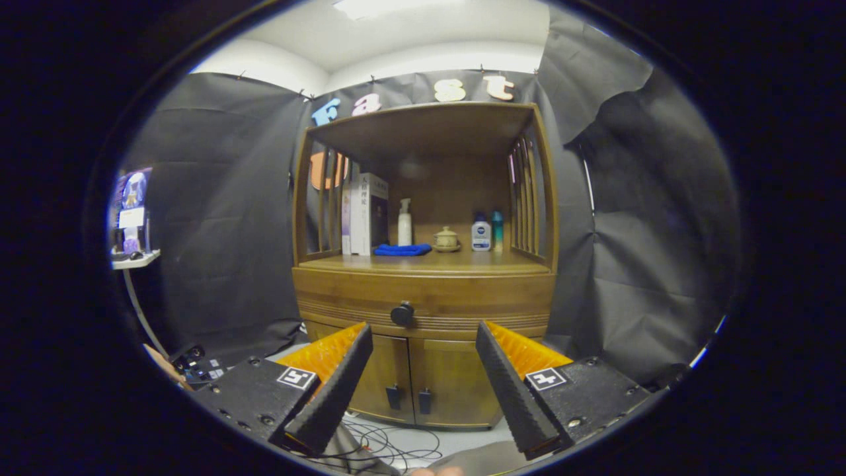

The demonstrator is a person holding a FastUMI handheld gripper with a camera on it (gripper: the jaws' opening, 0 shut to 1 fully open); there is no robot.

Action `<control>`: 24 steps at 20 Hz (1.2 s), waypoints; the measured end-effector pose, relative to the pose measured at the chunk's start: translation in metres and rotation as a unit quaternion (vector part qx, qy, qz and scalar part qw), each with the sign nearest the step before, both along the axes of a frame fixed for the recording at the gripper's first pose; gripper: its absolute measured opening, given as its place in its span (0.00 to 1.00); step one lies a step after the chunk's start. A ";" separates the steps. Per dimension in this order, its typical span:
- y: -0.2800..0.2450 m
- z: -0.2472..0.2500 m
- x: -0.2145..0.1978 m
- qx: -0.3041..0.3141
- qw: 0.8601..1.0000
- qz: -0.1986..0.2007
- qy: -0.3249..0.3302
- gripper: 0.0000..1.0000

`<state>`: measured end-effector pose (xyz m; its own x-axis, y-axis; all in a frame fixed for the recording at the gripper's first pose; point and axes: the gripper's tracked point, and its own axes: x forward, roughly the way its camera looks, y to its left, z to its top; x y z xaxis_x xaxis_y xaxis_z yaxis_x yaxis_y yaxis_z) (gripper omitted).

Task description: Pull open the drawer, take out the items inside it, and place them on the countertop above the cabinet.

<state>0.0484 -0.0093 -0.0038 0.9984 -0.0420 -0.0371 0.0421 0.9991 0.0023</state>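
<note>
In the gripper view, the gripper (423, 387) is hanging with its jaws spread wide, holding nothing. The drawer (423, 299) is sitting closed well beyond them at twelve o'clock, its round knob (402, 313) centred. Above, the counter (429, 262) is carrying a folded blue cloth (402, 250) and bottles.

Wooden cabinet (423, 311) stands upright w/ drawer (426, 297) fully shut, front flush across cabinet's width, just under countertop (429, 263). Dark round knob (402, 313) sits at drawer front's centre, near its lower edge. Contents hidden. Countertop is same wood, flat, under an open shelf bay. Two lower doors (423, 380) closed below drawer.
</note>
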 end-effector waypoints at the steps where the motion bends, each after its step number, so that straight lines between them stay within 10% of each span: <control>1: 0.002 0.002 0.012 -0.006 1.000 -0.001 -0.002 1.00; 17: 0.034 -0.064 0.199 -0.039 0.998 -0.008 0.054 0.99; 24: 0.035 -0.075 0.216 -0.017 0.997 -0.019 0.067 0.64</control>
